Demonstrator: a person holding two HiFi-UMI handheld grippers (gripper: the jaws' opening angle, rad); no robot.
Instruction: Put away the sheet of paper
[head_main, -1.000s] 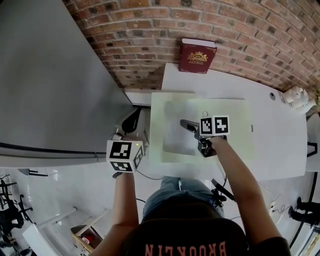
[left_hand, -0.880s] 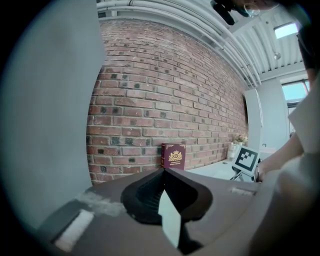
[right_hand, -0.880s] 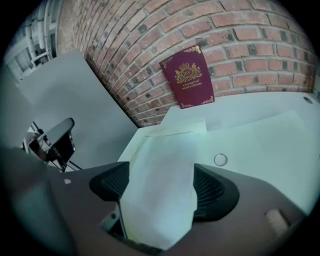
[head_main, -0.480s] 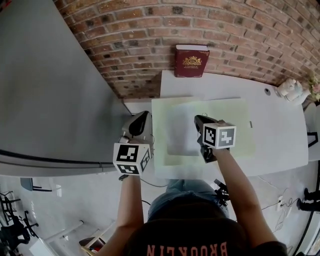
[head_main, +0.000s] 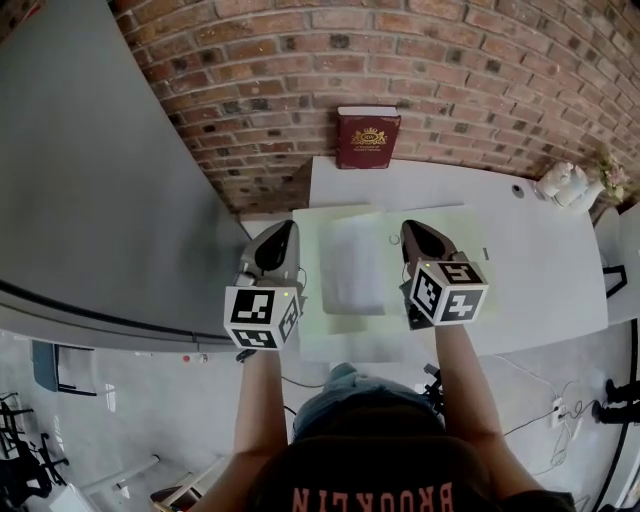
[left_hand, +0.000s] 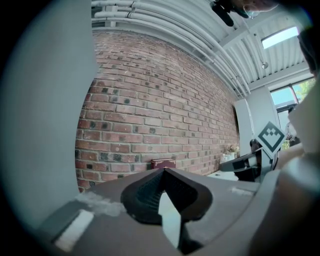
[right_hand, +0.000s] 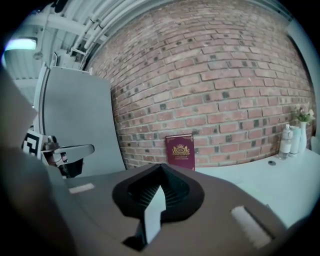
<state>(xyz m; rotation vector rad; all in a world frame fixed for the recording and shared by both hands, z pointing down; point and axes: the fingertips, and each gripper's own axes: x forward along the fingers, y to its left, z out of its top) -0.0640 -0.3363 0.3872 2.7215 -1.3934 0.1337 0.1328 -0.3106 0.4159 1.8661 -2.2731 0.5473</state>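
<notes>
Paper (head_main: 352, 265) lies on the mat (head_main: 470, 228) atop the surface (head_main: 545, 285) — left claw (left_hand: 164, 172) and right claw (right_hand: 161, 169), both pinched shut, flank it, probably to take opposite edges.

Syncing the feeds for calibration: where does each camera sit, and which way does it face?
Head view: on the person's head, looking down at the sheet of paper; both forearms, left claw and right claw show.
Left gripper view: on the left claw, facing the brick wall along its shut jaws.
Right gripper view: on the right claw, facing the same wall, jaws shut.
Shared: all show the red book.
</notes>
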